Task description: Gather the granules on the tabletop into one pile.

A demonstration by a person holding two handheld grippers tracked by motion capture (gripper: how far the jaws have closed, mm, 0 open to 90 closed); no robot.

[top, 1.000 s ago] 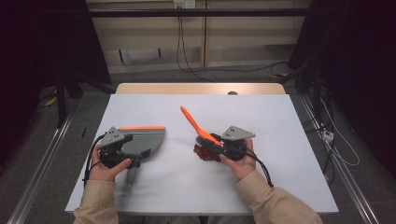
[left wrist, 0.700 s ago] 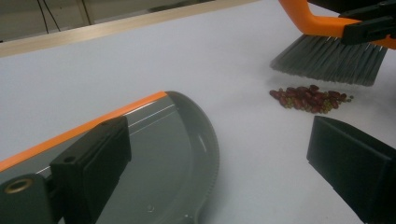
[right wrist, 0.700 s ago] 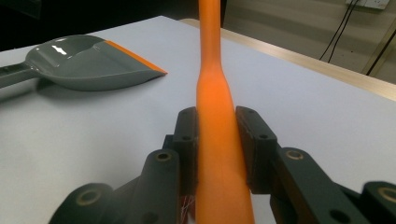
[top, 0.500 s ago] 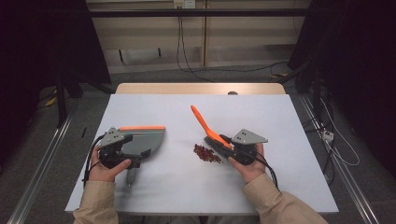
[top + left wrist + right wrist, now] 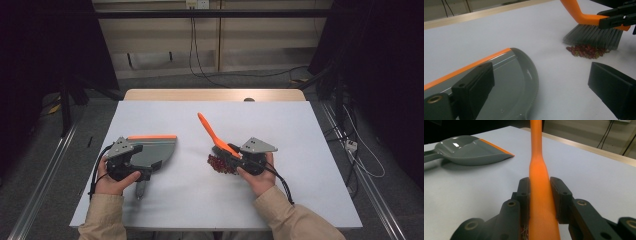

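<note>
Glossy grey plastic dustpan [image 5: 519, 82]

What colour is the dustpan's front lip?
Orange lip on a grey dustpan; clearest in the high view.

Dustpan [image 5: 519, 82] handle cut off at left gripper view's bottom edge. Brush [image 5: 540, 195] bristles hidden below handle in right gripper view. Red bits [image 5: 220, 163] too small to identify.

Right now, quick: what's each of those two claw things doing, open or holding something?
Left gripper: cannot be told; the grey dustpan lies under its wide-apart jaws, its handle hidden at the hand.
Right gripper: shut on the orange brush, bristles by the red bits.
</note>
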